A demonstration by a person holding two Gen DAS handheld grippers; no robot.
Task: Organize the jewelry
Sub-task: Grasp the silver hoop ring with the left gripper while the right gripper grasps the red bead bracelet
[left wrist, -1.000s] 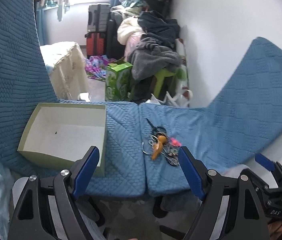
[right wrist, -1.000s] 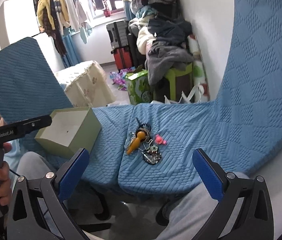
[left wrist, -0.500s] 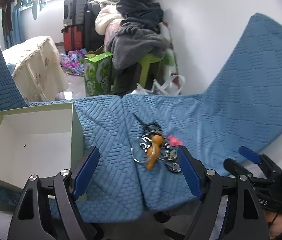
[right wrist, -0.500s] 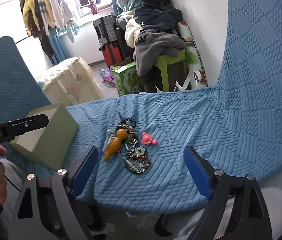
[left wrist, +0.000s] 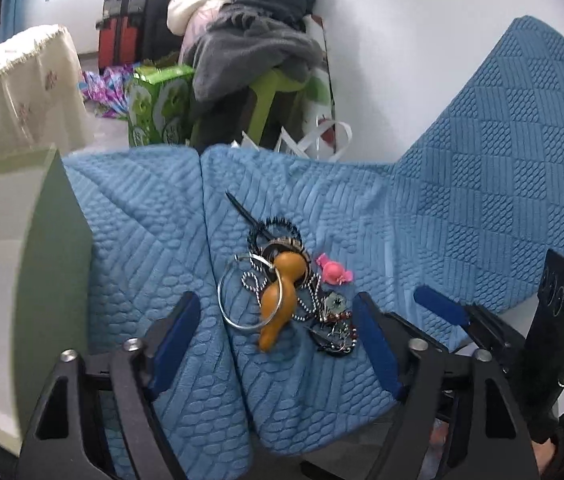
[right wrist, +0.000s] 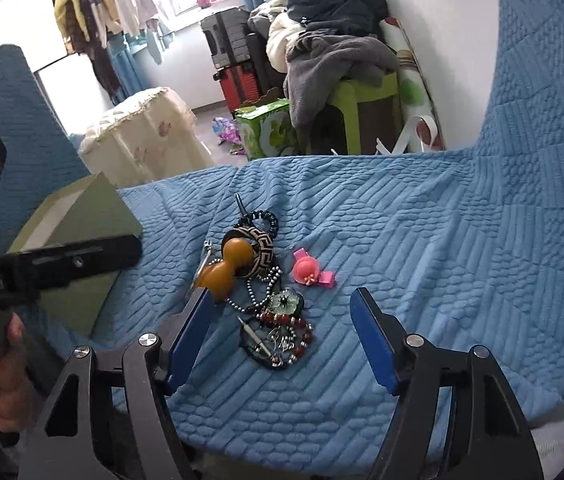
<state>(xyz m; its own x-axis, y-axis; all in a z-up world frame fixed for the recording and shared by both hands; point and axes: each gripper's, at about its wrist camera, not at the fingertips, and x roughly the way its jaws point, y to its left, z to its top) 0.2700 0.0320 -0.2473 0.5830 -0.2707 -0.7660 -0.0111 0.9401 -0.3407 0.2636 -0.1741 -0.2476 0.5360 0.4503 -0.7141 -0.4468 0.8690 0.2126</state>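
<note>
At centre frame, on the blue quilted cushion, lies the tangled jewelry pile: orange gourd-shaped pendant, pink plastic hair clip, silver metal ring. Left gripper and right gripper jaws, closing, straddle it without contact. Pale green cardboard box at left.

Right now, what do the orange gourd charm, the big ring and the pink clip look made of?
Orange gourd charm: smooth, slightly glossy, perhaps lacquered wood, a real gourd or plastic. Big ring: thin, silvery and shiny, likely metal. Pink clip: matte, evenly coloured, probably moulded plastic.
</note>
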